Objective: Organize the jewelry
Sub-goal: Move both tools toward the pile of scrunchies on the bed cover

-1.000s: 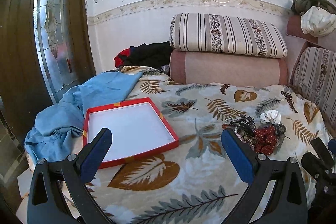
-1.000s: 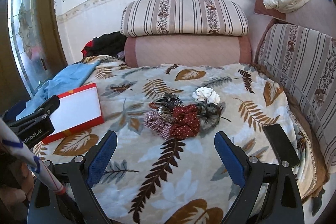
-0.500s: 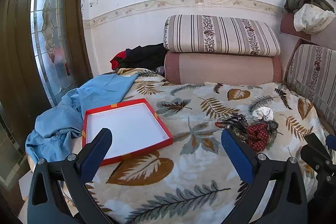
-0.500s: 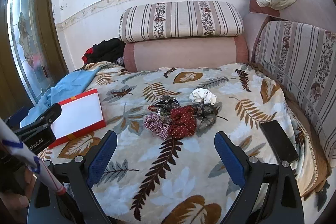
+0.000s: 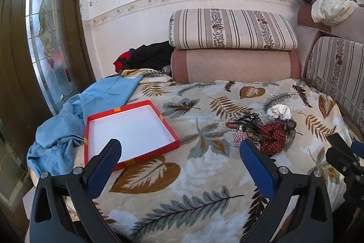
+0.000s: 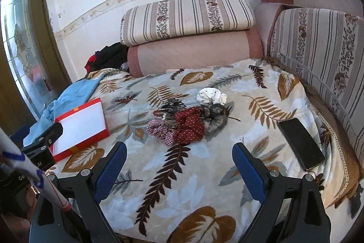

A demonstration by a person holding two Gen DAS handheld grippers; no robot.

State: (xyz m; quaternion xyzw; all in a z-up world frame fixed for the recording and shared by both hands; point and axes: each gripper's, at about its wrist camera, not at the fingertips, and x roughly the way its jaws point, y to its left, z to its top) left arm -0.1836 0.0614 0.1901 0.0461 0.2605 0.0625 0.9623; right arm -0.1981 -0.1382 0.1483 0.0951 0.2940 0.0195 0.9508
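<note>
Now | scrunchie pile (image 6: 188, 120): red dotted, pink check, white, grey | both jaws wide, empty | red tray (image 5: 130, 131) empty

The small dark pieces (image 6: 171, 106) heaped behind the red dotted scrunchie (image 6: 190, 123) are too tangled to tell apart. The left gripper (image 6: 43, 147) hides the red tray's (image 6: 91, 142) near corner. The right gripper (image 5: 345, 156) is cut off by the left view's edge, its fingers unseen there.

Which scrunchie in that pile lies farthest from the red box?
The white scrunchie. It sits at the pile's far right edge, beyond the red dotted one and the pink checked one, which lies nearest the box.
</note>
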